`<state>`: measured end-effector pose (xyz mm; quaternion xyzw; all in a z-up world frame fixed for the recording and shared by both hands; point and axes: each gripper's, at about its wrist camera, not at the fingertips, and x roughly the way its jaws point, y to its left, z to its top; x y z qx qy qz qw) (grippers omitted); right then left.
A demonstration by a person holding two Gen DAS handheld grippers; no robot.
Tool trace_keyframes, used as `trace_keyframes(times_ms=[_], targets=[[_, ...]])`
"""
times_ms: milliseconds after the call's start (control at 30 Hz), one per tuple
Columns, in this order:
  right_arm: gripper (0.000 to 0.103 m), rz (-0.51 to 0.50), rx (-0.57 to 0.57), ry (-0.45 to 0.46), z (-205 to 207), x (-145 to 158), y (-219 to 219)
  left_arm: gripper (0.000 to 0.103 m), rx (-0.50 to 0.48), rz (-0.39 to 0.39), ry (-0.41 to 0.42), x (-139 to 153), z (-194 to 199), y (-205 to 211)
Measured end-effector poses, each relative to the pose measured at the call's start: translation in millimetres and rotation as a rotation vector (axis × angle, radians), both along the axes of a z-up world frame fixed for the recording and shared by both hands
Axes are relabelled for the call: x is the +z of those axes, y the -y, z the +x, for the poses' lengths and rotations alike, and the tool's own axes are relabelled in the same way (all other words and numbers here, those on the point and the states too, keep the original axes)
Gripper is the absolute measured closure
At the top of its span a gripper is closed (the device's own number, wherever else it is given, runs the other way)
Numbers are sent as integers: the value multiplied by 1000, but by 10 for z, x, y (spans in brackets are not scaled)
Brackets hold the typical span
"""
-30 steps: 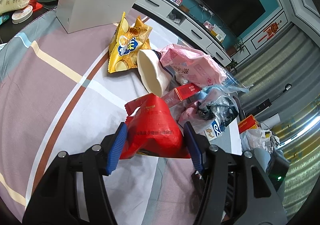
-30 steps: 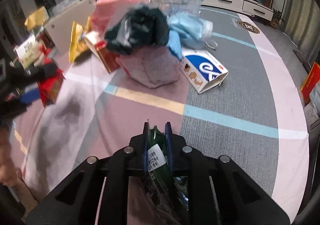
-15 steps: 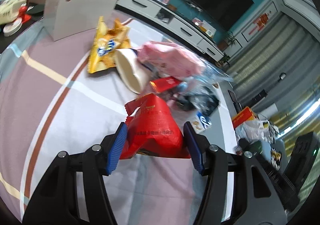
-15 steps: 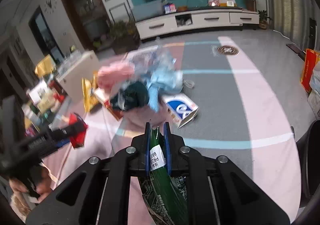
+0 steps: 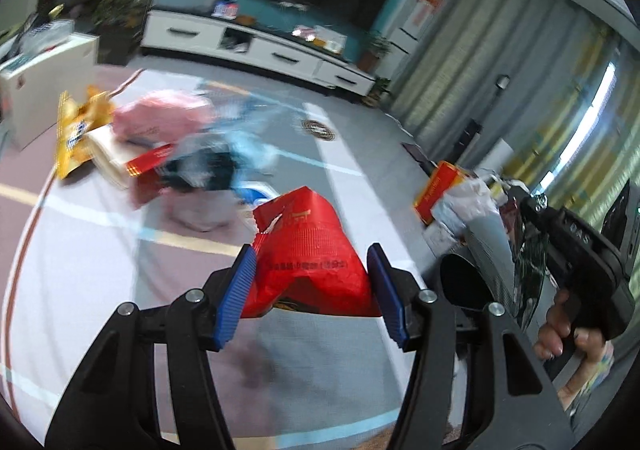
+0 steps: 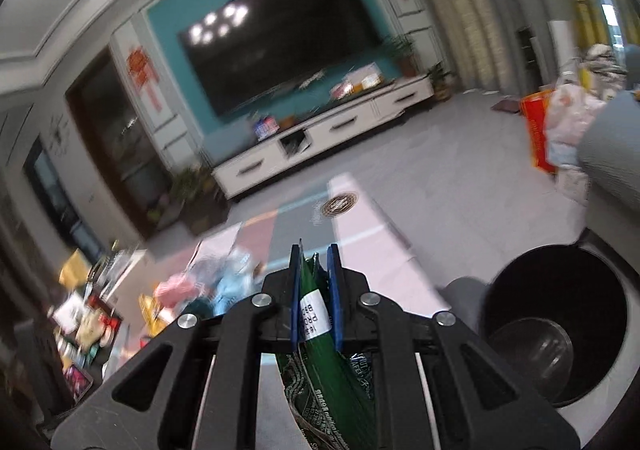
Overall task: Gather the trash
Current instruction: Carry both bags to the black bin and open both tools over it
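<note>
My left gripper [image 5: 312, 250] is shut on a red snack bag [image 5: 310, 250], its blue pads pressing both sides, and it is carried above the striped rug. My right gripper [image 6: 314, 250] is shut on a flat green wrapper [image 6: 320, 362] with a white label; it hangs down behind the fingers. In the left wrist view the right gripper's body [image 5: 576, 246] shows at the right edge, held in a hand [image 5: 560, 330], beside the dark mouth of a bin [image 5: 464, 282]. The right wrist view shows that black bin [image 6: 556, 314] low at the right.
A blurred pile of trash [image 5: 180, 146] lies on the rug: a yellow chip bag [image 5: 76, 130], a pink bag [image 5: 160, 118], blue and black bags. A red box and white bags [image 5: 456, 194] stand by the bin. The TV cabinet [image 6: 320, 142] runs along the far wall.
Both grippers lifted and swung right, away from the trash pile toward the bin, still holding the red bag and the green wrapper. The bin and the far wall came into view.
</note>
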<state>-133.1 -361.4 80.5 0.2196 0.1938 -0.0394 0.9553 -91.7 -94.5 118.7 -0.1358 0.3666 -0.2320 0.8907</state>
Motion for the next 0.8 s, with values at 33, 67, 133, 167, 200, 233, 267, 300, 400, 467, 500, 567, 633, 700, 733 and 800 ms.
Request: trace_keyframes(times_ms=[33,67,133,167,200,233,267,300,400,467,500,567,633,700,733,800], targets=[[90,6,-34,19,-84,15,111,45,-20,2,5,16,-23,72],[90,14,-62,33,-158,20,215,45,-56,5,11,36,-55,230],[90,30,-109,56,-289,21,366,45,-94,14,15,47,-79,421],[90,39,-127,66,-344,15,445,45,-117,24,17,48,-91,560],[90,52,-150,79,-410,-1,538,45,-133,33,18,52,-113,673],[90,61,-174,87,-463,-17,616,45,-148,42,19,43,-126,769],[90,69,-201,95,-512,-42,696,45,-173,48,20,32,-155,920],[90,82,-217,108,-557,-75,769,45,-193,48,19,13,-173,1014],[90,122,-239,133,-647,-184,959,45,-262,53,5,-44,-217,1350],[90,132,-261,136,-665,-256,1038,45,-304,59,-6,-84,-244,1587],[90,150,-270,136,-664,-315,1102,45,-320,58,-13,-109,-246,1675],[90,183,-278,133,-654,-406,1214,45,-357,58,-30,-164,-242,1881],[90,198,-301,117,-647,-483,1302,45,-387,59,-45,-209,-233,2044],[89,212,-321,108,-642,-561,1381,45,-424,68,-59,-262,-217,2219],[89,220,-323,107,-635,-590,1422,45,-435,71,-62,-287,-211,2268],[89,251,-335,106,-619,-677,1490,45,-463,77,-78,-331,-193,2417]])
